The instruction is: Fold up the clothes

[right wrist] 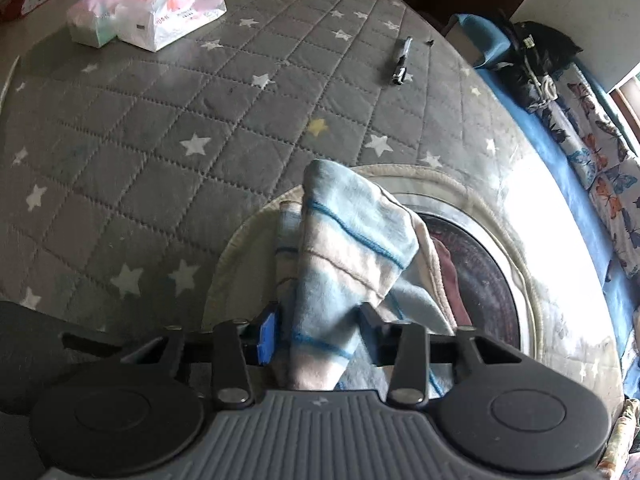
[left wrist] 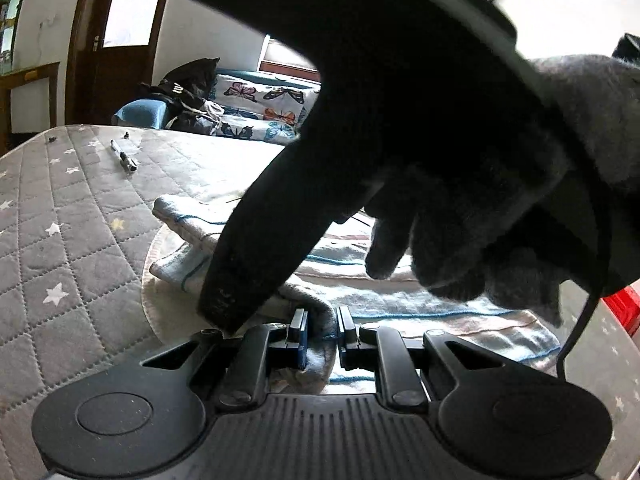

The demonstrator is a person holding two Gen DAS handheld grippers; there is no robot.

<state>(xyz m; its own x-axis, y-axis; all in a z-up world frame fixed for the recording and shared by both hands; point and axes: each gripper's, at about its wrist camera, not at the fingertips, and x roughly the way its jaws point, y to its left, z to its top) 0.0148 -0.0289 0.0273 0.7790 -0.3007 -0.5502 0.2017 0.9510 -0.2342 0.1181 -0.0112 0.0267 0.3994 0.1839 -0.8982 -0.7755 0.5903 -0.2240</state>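
A pale cloth with blue and pink stripes [left wrist: 360,280] lies partly spread on a round cream mat [left wrist: 160,300]. My left gripper [left wrist: 322,330] sits low at the cloth's near edge, shut on a fold of it. A grey-gloved hand [left wrist: 480,220] and the black body of the other gripper [left wrist: 280,220] loom just above and hide much of the cloth. In the right wrist view, my right gripper [right wrist: 320,330] is shut on a bunched part of the striped cloth [right wrist: 344,240], raised above the mat [right wrist: 240,248], whose centre is dark.
The mat rests on a grey quilted cover with white stars [right wrist: 160,120]. A pen [right wrist: 401,60] lies near its far edge and tissue packs [right wrist: 148,12] at the far left. A butterfly-print cushion [left wrist: 264,108] and black bag [left wrist: 192,84] sit beyond.
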